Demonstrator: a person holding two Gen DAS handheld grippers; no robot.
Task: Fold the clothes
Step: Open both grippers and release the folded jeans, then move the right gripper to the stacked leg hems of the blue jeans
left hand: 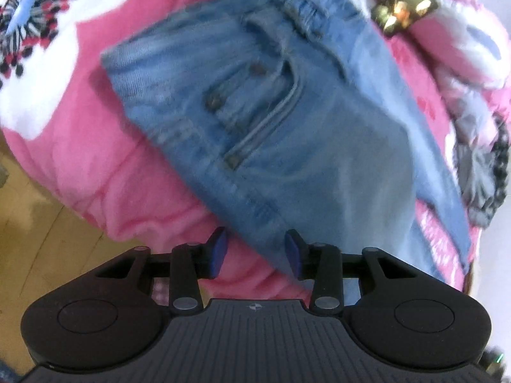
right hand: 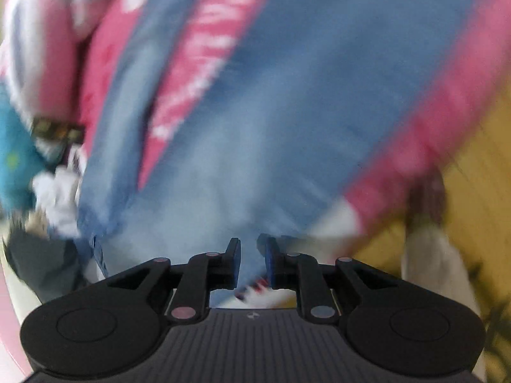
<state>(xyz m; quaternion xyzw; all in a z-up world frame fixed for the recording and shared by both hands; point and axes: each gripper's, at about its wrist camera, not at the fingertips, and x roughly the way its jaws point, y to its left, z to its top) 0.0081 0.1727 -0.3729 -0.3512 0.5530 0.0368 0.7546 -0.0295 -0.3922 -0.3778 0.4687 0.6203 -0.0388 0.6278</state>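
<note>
Light blue jeans (left hand: 271, 121) lie on a pink blanket (left hand: 105, 146), pocket and waistband up, running from top centre to lower right. My left gripper (left hand: 255, 252) is open and empty, its blue pads either side of the jeans' near edge. In the blurred right wrist view the jeans (right hand: 287, 127) spread ahead. My right gripper (right hand: 252, 261) has its jaws close together with denim between them, holding the jeans' edge.
The pink blanket has white and dark flower patterns (left hand: 28, 22). A gold-coloured packet (left hand: 405, 6) and crumpled white and grey cloth (left hand: 479, 166) lie at the right. Wooden floor (left hand: 41, 229) shows past the bed's edge, also in the right wrist view (right hand: 479, 175).
</note>
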